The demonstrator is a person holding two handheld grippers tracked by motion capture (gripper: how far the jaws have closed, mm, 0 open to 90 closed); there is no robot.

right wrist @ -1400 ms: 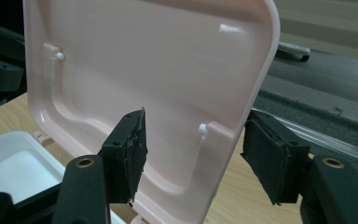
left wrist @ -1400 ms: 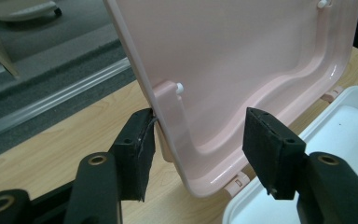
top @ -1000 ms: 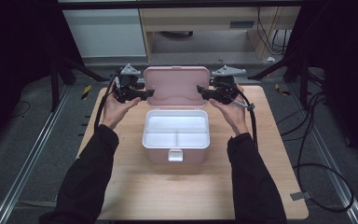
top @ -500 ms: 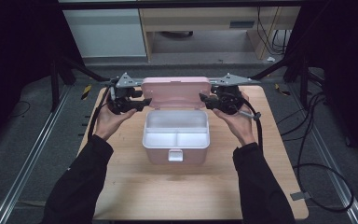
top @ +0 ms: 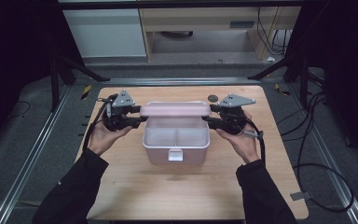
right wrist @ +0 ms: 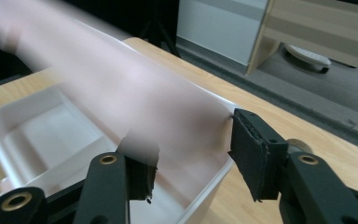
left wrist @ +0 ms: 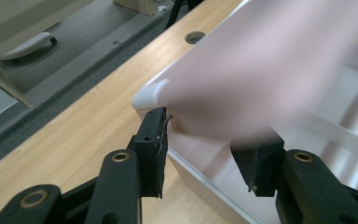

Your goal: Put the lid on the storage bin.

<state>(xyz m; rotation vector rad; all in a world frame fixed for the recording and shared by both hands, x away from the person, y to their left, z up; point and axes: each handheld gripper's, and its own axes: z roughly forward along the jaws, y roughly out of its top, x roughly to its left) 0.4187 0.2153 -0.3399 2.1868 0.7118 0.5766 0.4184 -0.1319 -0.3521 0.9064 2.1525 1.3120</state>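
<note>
A light wooden tabletop with a small round hole near its far edge stands on grey carpeted floor, with pale cabinets beyond and black cables trailing at the right. Near the table's middle sits a white rectangular plastic box, divided into two compartments (both look empty), with a small latch tab on its near wall. Its pink hinged plastic lid is tilted partway over the box, blurred in both gripper views. The left gripper and right gripper each straddle one end of the lid, jaws about half apart and just been closing; whether the pads press on it I cannot tell.
</note>
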